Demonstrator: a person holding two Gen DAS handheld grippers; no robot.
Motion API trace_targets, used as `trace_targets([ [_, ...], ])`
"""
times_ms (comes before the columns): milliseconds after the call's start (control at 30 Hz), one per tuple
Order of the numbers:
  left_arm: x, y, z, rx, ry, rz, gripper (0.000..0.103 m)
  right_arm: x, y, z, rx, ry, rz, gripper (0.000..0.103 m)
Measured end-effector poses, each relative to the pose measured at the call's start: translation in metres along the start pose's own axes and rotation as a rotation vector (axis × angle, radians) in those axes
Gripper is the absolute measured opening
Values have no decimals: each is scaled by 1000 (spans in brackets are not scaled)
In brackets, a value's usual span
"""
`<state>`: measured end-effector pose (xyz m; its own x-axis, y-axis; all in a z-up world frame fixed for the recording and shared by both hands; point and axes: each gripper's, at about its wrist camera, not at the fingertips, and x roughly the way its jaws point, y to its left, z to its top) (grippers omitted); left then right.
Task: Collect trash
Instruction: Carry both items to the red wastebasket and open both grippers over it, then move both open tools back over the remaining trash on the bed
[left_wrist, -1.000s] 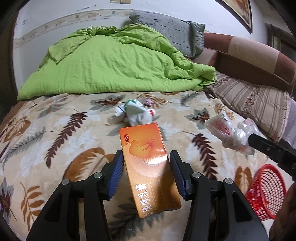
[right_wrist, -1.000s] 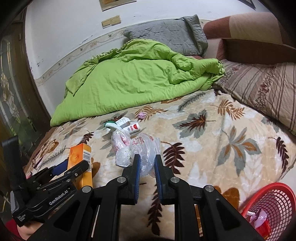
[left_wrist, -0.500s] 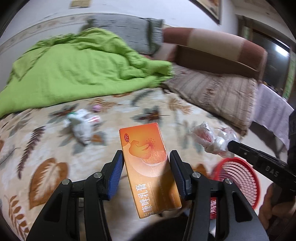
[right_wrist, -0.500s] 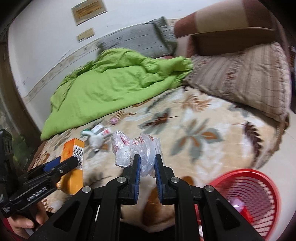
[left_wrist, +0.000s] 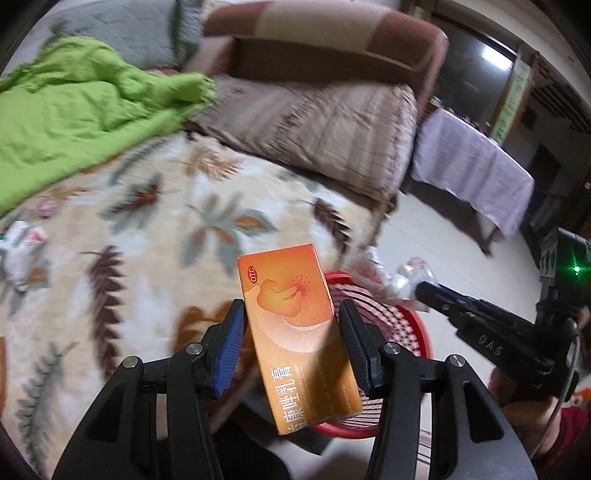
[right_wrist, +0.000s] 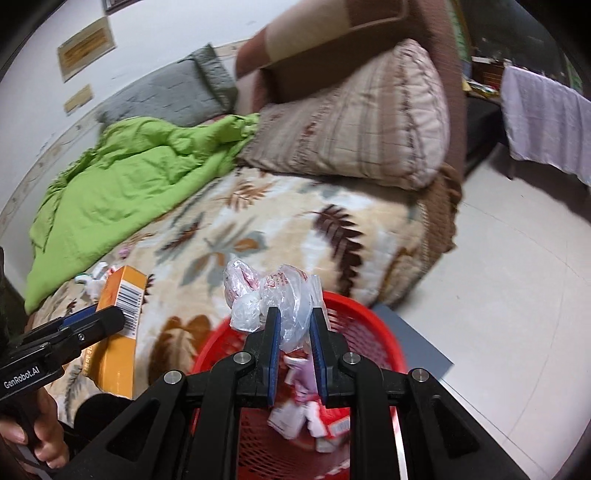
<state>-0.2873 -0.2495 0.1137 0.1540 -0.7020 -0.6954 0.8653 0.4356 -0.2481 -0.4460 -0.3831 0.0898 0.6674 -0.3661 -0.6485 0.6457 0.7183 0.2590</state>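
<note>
My left gripper (left_wrist: 291, 328) is shut on an orange medicine box (left_wrist: 295, 332), held upright at the bed's edge beside the red basket (left_wrist: 406, 317). The box also shows in the right wrist view (right_wrist: 118, 317). My right gripper (right_wrist: 293, 325) is shut on a crumpled clear plastic bag (right_wrist: 273, 295) and holds it over the red basket (right_wrist: 369, 328), which holds several wrappers and small boxes (right_wrist: 314, 413). The bag also shows in the left wrist view (left_wrist: 391, 280), at the tip of the right gripper.
More litter (left_wrist: 22, 243) lies on the leaf-patterned blanket (left_wrist: 155, 258) at the left. A green duvet (right_wrist: 122, 184) and striped pillows (right_wrist: 362, 136) lie behind. A cloth-covered table (left_wrist: 469, 166) stands on the tiled floor (right_wrist: 517, 277). A grey board (right_wrist: 417, 343) lies by the basket.
Both grippers have swung right, from over the bed to the red basket on the floor. The box and the bag stayed gripped. The bag now hangs over the basket.
</note>
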Motion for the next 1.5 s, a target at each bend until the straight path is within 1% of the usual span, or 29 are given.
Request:
trace_targets([
  [33, 10, -8, 1, 9, 31, -24, 50, 0, -3, -1, -1, 5, -9, 19],
  [100, 20, -15, -1, 16, 66, -40, 51, 4, -7, -2, -3, 27, -13, 25],
  [133, 25, -17, -2, 14, 84, -45, 51, 4, -10, -3, 2, 28, -19, 31],
  [167, 27, -17, -2, 11, 94, -46, 52, 4, -10, -2, 2, 26, -28, 38],
  [200, 27, -17, -4, 7, 100, -47, 53, 3, -10, -2, -1, 23, -33, 40],
  [233, 25, -16, -5, 8, 98, -46, 56, 3, -10, -2, -5, 19, -34, 41],
  [300, 20, -12, -4, 8, 82, -35, 56, 2, -8, -1, 1, 11, -36, 41],
  [367, 14, -8, -2, 1, 66, -28, 59, 4, -6, 1, 10, 16, -12, 41],
  [500, 3, 5, 2, -27, 40, -18, 59, 6, 7, 7, 5, 12, 16, 41],
  [600, -8, 22, 3, -52, 12, 18, 59, 6, 21, 10, -23, 7, 39, 41],
  [700, -19, 41, 3, -86, -3, 55, 60, 12, 42, 11, -64, 26, 82, 41],
  [767, -28, 58, 3, -119, -17, 80, 60, 18, 59, 12, -91, 35, 110, 41],
  [867, -43, 87, 1, -176, -39, 129, 60, 27, 94, 15, -150, 50, 178, 41],
  [900, -51, 102, -1, -199, -52, 153, 60, 29, 102, 15, -164, 51, 194, 42],
  [967, -62, 124, -5, -236, -76, 202, 60, 37, 125, 18, -199, 62, 232, 47],
  [1000, -66, 133, -7, -249, -81, 220, 60, 41, 137, 20, -217, 68, 251, 47],
  [1067, -79, 162, -11, -304, -103, 272, 60, 51, 163, 22, -257, 86, 281, 49],
  [1167, -93, 197, -18, -363, -124, 324, 60, 68, 205, 25, -321, 112, 348, 50],
  [1267, -113, 236, -28, -431, -158, 403, 60, 95, 254, 26, -396, 149, 406, 54],
  [1333, -122, 257, -34, -467, -170, 438, 60, 111, 281, 25, -427, 169, 438, 55],
  [1467, -140, 295, -43, -507, -198, 522, 60, 156, 343, 24, -473, 254, 517, 57],
  [1500, -143, 301, -44, -515, -202, 533, 60, 166, 356, 23, -479, 270, 529, 57],
])
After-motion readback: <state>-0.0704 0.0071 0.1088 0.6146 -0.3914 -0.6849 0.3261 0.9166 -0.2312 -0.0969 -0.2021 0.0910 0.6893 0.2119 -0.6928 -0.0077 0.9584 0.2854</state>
